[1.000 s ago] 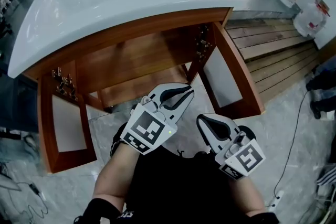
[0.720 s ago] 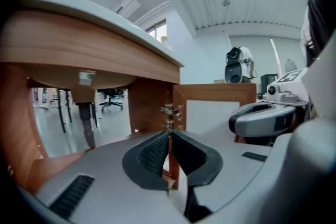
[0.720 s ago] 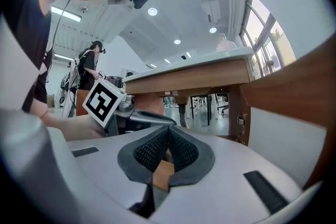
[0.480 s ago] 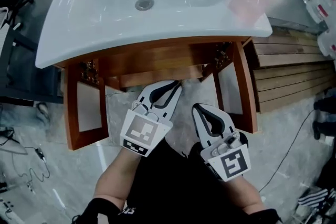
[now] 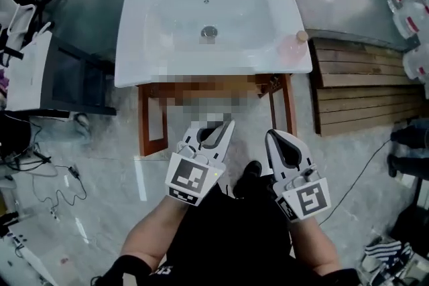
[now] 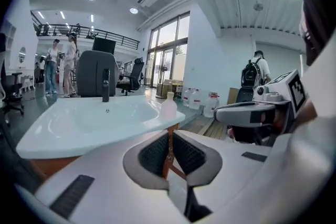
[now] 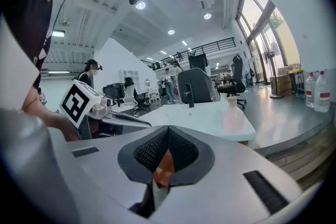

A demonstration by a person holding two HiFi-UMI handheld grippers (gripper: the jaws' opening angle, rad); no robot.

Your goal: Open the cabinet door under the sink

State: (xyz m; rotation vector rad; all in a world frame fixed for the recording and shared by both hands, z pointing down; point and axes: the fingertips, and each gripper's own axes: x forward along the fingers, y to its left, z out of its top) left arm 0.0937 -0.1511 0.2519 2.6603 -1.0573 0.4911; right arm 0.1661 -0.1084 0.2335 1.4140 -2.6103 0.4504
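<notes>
While wood-framed cabinet doors [image 5: 153,125] stand open | glossy white rectangular sink [image 5: 161,57]

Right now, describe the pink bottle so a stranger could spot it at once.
Start at the white sink. On its right rim, near the corner, stands a small bottle. It is translucent pink with a tan cap, unlike the large water jugs farther right.

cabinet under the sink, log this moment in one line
cabinet doors: both swung open | left fingers: just closed to a slit, empty | right fingers: shut, empty
</notes>
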